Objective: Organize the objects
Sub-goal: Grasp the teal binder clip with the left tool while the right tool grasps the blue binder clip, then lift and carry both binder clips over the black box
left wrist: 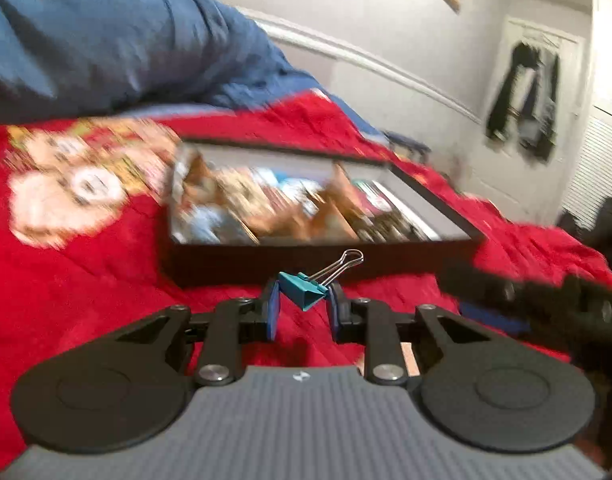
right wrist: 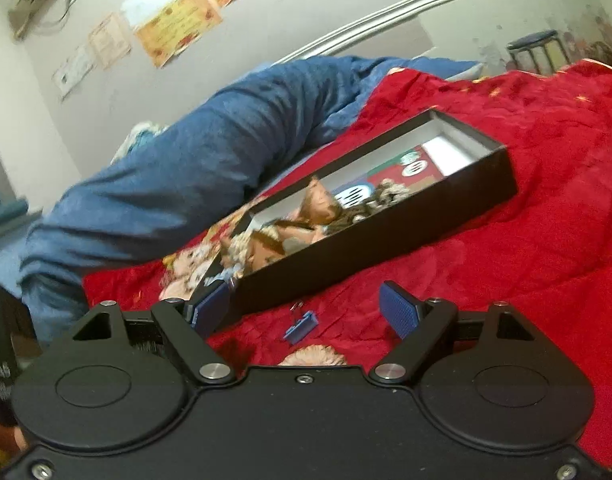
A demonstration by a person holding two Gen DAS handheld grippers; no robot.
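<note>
My left gripper is shut on a teal binder clip, whose wire handles stick up toward a shallow black box just ahead. The box lies on a red bedspread and holds several mixed objects, blurred in the left wrist view. My right gripper is open and empty, low over the bedspread. A blue binder clip lies on the red cloth between its fingers, in front of the black box. The right gripper's arm shows dark at the right of the left wrist view.
A blue duvet is bunched along the far side of the bed behind the box. A cartoon print is on the bedspread left of the box. A stool stands by the wall. Dark clothes hang on a door.
</note>
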